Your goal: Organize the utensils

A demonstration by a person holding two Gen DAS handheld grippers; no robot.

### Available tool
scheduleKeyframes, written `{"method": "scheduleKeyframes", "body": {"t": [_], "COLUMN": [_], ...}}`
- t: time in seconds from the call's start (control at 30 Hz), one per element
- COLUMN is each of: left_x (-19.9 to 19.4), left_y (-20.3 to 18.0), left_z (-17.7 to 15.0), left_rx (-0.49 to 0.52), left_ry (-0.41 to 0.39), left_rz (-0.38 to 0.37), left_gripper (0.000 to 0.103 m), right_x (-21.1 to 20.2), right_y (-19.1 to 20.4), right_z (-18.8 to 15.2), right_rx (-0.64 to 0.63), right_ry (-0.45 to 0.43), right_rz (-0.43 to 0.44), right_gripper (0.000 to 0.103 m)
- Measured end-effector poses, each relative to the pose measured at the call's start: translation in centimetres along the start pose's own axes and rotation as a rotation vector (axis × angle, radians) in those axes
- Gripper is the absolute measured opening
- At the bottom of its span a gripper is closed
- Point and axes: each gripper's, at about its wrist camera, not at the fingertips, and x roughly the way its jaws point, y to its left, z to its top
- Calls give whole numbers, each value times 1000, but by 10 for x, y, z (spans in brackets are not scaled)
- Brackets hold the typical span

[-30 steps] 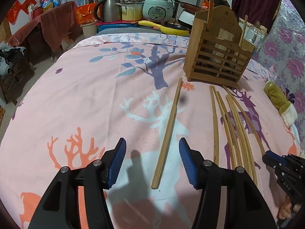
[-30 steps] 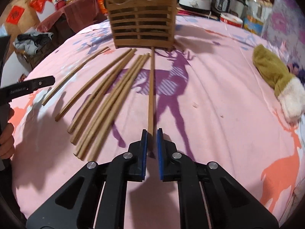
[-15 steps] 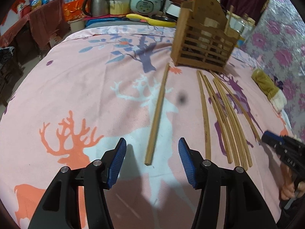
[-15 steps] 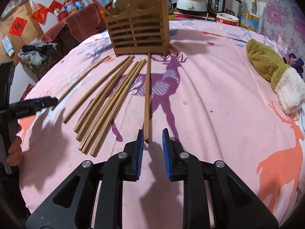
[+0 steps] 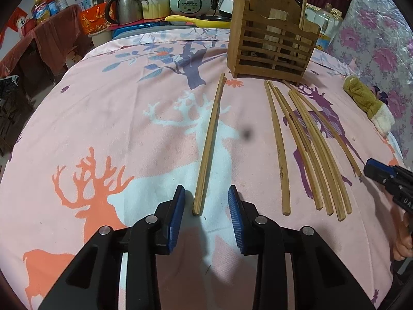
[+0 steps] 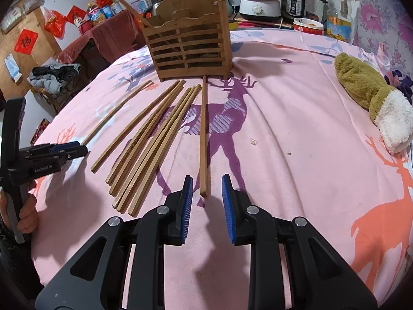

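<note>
The slats of the wooden chopstick holder (image 5: 273, 44) hide most of what stands inside; it cannot be identified. In the right wrist view, the left gripper (image 6: 68, 148) covers the near end of the leftmost chopstick (image 6: 116, 111). The picture's edge cuts the hand (image 5: 404, 240) that carries the right gripper (image 5: 374, 166).

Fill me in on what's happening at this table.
A person holds a gripper in each hand over a pink deer-print cloth, sorting chopsticks into a slatted wooden holder. The left gripper is closing around the near end of a lone chopstick, pads not yet touching it. The right gripper stands open at the near end of another single chopstick, also not gripping. A loose row of chopsticks lies between those two. The holder already has a few upright.
</note>
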Motion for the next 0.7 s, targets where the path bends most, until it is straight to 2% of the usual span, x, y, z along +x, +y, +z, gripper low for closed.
{"method": "scheduleKeyframes", "body": {"t": [0.23,0.33,0.37,0.4,0.43,0.7], "left_x": [1,1,1,0,0,-15], "left_y": [-3,-5,-5,-5,-5,-1], "left_z": [0,0,0,0,-1,1], "left_rx": [11,22,25,27,26,-9], "left_ry": [-1,-4,-6,-6,-2,-63], "left_rz": [17,29,27,15,-8,-52], "left_gripper": [34,34,25,9,6,6], "right_x": [16,16,15,14,12,-14], "right_y": [5,10,12,13,14,10], "right_z": [-1,-3,-4,-4,-5,0], "right_rx": [-27,-61,-69,-74,-81,-57], "right_ry": [38,29,30,27,21,-81], "right_rz": [-44,-74,-71,-71,-79,-72], "right_gripper": [25,12,6,6,6,6]}}
